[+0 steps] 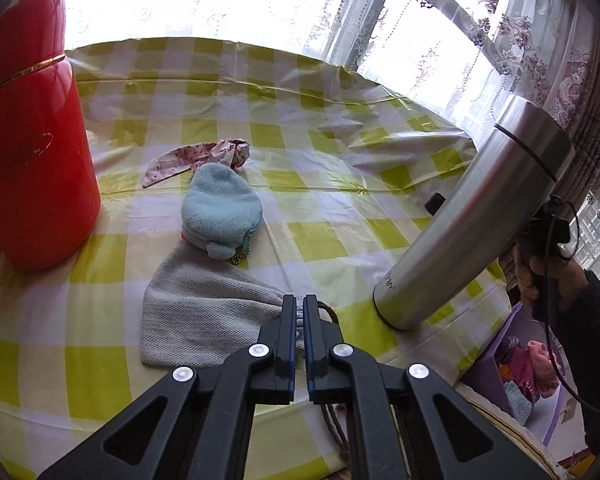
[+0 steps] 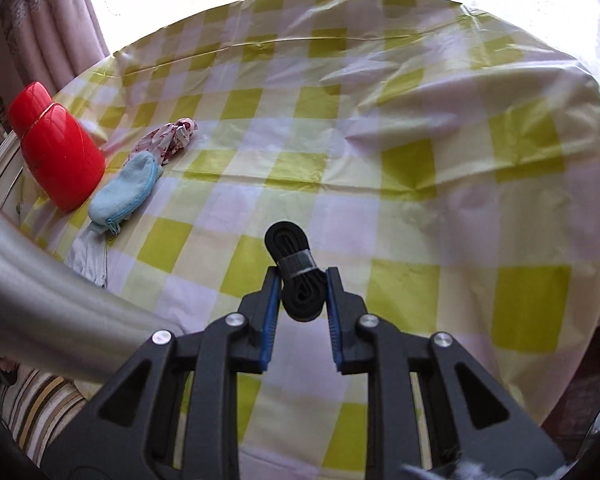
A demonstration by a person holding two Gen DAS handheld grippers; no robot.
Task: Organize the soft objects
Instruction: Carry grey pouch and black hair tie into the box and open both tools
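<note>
Grey herringbone drawstring pouch (image 1: 204,312): laid flat on the checked tablecloth (image 1: 320,208), its gathered neck pinched in the closed left gripper (image 1: 299,304). Beyond the pouch, touching: blue fleece zip purse (image 1: 220,208); further, floral fabric strip (image 1: 196,160). Left: red flask (image 1: 32,144). Right: steel flask (image 1: 472,224). Black banded strap bundle (image 2: 296,276) is clamped in the right gripper (image 2: 302,280).

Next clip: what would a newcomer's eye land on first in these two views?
Probably the big red container standing at the left on the green-checked tablecloth, and the steel flask looming at the right. Then the grips: the left hand-held gripper is pinched on the gray drawstring pouch, with a blue fleece purse just beyond, while the right hand-held gripper clasps a bundled black strap.
</note>
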